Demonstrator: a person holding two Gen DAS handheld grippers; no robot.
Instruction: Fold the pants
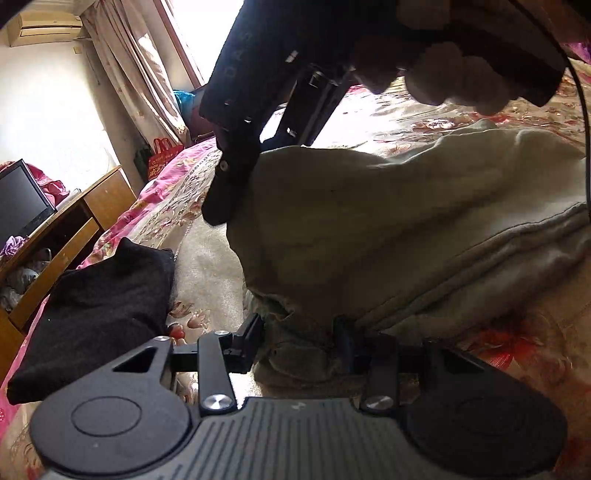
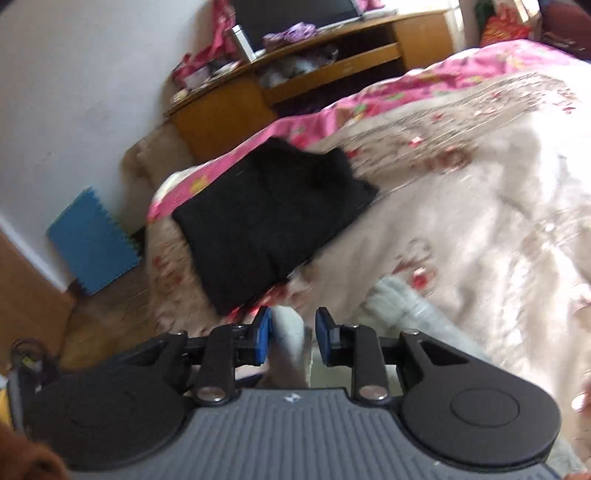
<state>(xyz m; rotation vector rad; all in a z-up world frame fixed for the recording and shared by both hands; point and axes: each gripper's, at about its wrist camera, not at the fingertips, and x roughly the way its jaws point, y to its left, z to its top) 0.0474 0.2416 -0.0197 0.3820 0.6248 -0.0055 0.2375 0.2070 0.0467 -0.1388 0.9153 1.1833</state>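
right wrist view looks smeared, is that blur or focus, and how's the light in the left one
Right wrist view: motion blur streaks the bedspread and black folded garment, while the right gripper stays sharp. Left wrist view: steady, but window glare washes out the bed behind the beige pants, leaving the hand a dark silhouette.

Pants [image 1: 388,229]: beige cloth, matt, soft, stitched seams. Quilt [image 2: 480,184]: satin-like, glossy, floral print. Black garment [image 2: 273,218]: fuzzy matt knit. Left tool [image 1: 299,347]: matt black plastic, shiny metal screws. Cabinet [image 2: 221,118]: smooth wood.
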